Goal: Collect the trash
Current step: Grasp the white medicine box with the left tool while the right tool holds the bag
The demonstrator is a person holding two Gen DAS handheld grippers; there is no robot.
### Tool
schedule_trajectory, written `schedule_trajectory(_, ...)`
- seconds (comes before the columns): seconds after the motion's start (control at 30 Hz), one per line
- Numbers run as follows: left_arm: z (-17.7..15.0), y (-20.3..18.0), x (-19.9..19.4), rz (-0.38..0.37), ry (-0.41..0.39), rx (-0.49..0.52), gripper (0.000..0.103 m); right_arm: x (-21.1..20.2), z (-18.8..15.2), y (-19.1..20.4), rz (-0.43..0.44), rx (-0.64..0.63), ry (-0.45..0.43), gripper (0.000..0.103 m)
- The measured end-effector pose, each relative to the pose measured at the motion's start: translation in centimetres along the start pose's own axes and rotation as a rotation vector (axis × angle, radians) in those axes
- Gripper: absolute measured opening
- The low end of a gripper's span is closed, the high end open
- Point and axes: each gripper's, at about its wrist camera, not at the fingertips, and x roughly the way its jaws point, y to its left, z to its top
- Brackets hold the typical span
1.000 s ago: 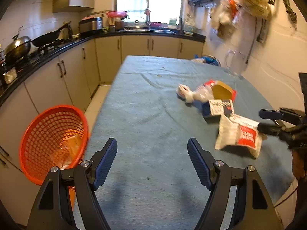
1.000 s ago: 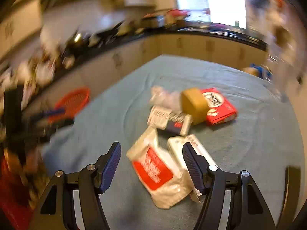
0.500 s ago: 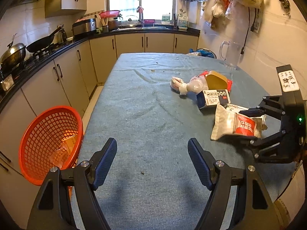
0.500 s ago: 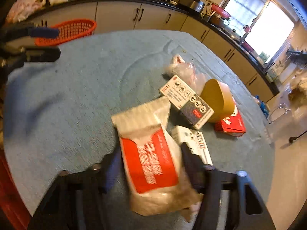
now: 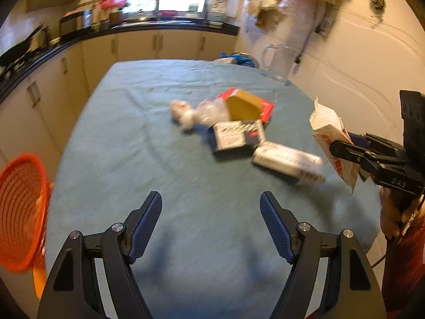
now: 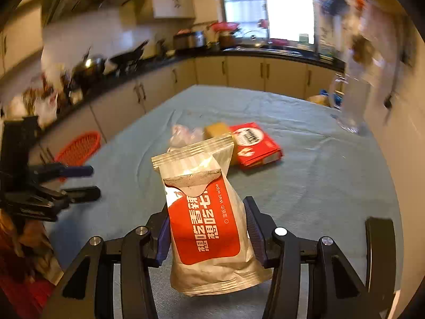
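A silver wet wipe pack (image 6: pixel 196 164) with a red label hangs upright above the blue-green table (image 5: pixel 127 148). My right gripper (image 6: pixel 207 211) is closing on its lower half, both pads pressing its sides. In the left wrist view that pack (image 5: pixel 328 130) is up in the air at the right. My left gripper (image 5: pixel 211 202) stands open over bare cloth, holding nothing. On the table lie a red box (image 6: pixel 255 143), a tan cup-shaped carton (image 5: pixel 243 106), a white and dark box (image 5: pixel 237 135), a white packet (image 5: pixel 289 163) and a crumpled clear wrapper (image 5: pixel 187 111).
An orange mesh basket (image 5: pixel 21 207) with some trash in it sits off the table's left side. A glass pitcher (image 5: pixel 276 63) stands at the far right corner by the wall. Cabinets and a cluttered counter run along the left and back. A person's hand (image 5: pixel 393 218) holds the right gripper.
My right gripper closed on the wet wipe pack and lifted it off the table. The left gripper's view swung to the right, so the basket slid to the left edge.
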Motion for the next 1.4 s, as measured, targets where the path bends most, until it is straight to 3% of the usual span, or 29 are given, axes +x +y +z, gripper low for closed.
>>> schedule_trajectory(0.1,1.8,-1.5,1.3,0.025,-0.021,0.128,0.075,-1.2,-0.4,-0.6,0.006,0.044,-0.029,0.054)
schedule_trajectory(0.13,2.4,-2.3,1.8,-0.011,-0.02,0.223,0.075,-1.4,-0.5,-0.7,0.017,0.055,-0.033,0.054)
schedule_trajectory(0.27,3.4,-4.2,4.1,0.012,-0.003,0.482,0.075,-1.8,-0.9,-1.5,0.043,0.099,-0.045,0.054)
schedule_trajectory(0.4,4.3,-5.6,6.7,0.012,0.038,0.63,0.075,-1.7,-1.3,-2.6,0.06,0.142,-0.051,0.054)
schedule_trajectory(0.53,5.6,-6.0,9.2,-0.014,0.073,0.65,0.075,-1.5,-1.7,-3.4,0.068,0.165,-0.05,0.054)
schedule_trajectory(0.73,6.1,-7.0,12.1,0.005,0.127,0.704,0.073,-1.3,-2.1,-4.6,0.083,0.199,-0.048,0.054)
schedule_trajectory(0.8,6.4,-7.0,12.7,0.009,0.13,0.699,0.068,-1.2,-2.2,-4.9,0.089,0.21,-0.047,0.054)
schedule_trajectory(0.87,6.6,-6.7,13.0,0.015,0.146,0.682,0.053,-1.0,-2.4,-5.2,0.09,0.217,-0.044,0.054)
schedule_trajectory(1.0,6.5,-6.6,13.0,0.061,0.124,0.657,0.047,-0.5,-2.5,-5.4,0.105,0.232,-0.038,0.054)
schedule_trajectory(1.23,5.1,-5.5,9.9,0.1,0.066,0.516,0.042,-0.6,-2.8,-4.4,0.13,0.236,-0.049,0.054)
schedule_trajectory(1.4,3.9,-3.8,7.9,0.075,0.079,0.422,0.042,-0.5,-2.7,-3.5,0.148,0.223,-0.049,0.054)
